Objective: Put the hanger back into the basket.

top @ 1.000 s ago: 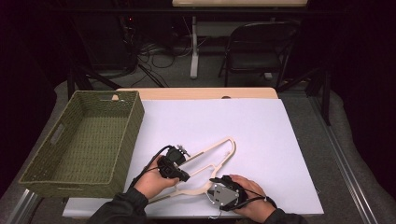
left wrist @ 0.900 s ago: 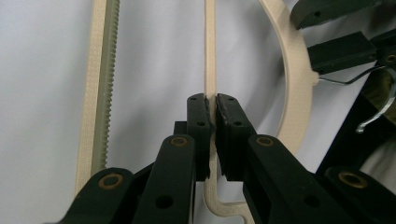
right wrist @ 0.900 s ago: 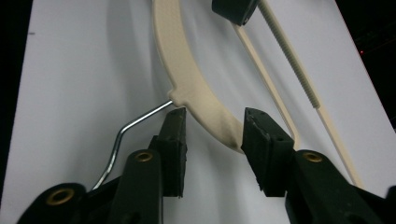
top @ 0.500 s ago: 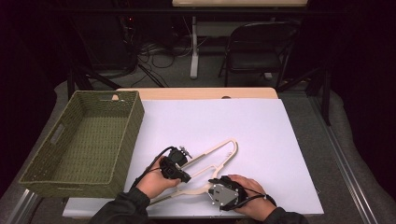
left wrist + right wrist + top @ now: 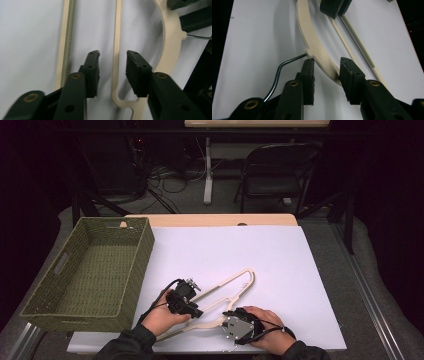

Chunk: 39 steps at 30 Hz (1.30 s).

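A green woven basket [image 5: 87, 270] stands at the left edge of the white table [image 5: 280, 255]. Just right of it, the left gripper [image 5: 186, 306] has just been opening: its jaws stand apart around the thin inner bar of the cream clothes hanger [image 5: 226, 290], not pressing it. The hanger lies flat near the front edge (metal hook by the right hand). The right gripper [image 5: 235, 326] clamps the hanger's broad curved shoulder.

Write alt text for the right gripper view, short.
The right claw grips the curved shoulder of a cream plastic hanger lying on a white table cover, next to its bent metal hook. The hanger's thin ribbed bar runs up to the other claw at the top edge.
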Each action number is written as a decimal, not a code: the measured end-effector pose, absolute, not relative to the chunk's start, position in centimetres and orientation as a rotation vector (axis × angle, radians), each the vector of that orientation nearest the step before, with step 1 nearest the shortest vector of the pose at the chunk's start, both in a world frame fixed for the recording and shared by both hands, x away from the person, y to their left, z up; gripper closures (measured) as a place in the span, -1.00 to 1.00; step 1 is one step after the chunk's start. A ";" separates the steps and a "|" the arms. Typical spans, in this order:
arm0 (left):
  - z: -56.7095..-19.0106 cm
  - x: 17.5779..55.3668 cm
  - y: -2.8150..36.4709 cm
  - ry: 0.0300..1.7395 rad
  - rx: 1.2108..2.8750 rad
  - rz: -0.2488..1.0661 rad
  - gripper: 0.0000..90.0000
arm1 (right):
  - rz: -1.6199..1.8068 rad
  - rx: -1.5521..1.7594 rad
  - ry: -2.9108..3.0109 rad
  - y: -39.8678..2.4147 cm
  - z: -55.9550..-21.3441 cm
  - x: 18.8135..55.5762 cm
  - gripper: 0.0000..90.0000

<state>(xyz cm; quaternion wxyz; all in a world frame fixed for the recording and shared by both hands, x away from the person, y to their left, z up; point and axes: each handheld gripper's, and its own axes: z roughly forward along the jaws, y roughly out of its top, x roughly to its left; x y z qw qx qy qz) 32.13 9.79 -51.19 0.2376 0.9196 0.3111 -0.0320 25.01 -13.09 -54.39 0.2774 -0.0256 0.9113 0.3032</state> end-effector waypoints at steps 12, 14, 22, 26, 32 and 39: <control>-50.9 27.5 10.4 0.638 2.605 0.125 -0.12 | 0.824 -0.057 2.451 -13.0 -54.2 25.1 0.44; -51.2 27.6 10.4 0.651 2.608 0.144 -0.17 | 0.822 -0.078 2.460 -13.0 -54.1 25.2 0.44; -52.5 27.1 9.6 0.615 2.645 0.207 -0.15 | 0.855 -0.071 2.437 -13.0 -54.1 25.2 0.45; -53.1 26.9 9.3 0.605 2.665 0.247 -0.06 | 0.864 -0.059 2.436 -13.0 -54.0 25.2 0.45; -53.1 26.7 9.2 0.614 2.666 0.324 0.18 | 0.866 -0.061 2.433 -13.0 -54.0 25.2 0.45; -53.1 26.7 9.3 0.611 2.652 0.328 0.22 | 0.884 -0.030 2.431 -13.4 -53.8 25.3 0.42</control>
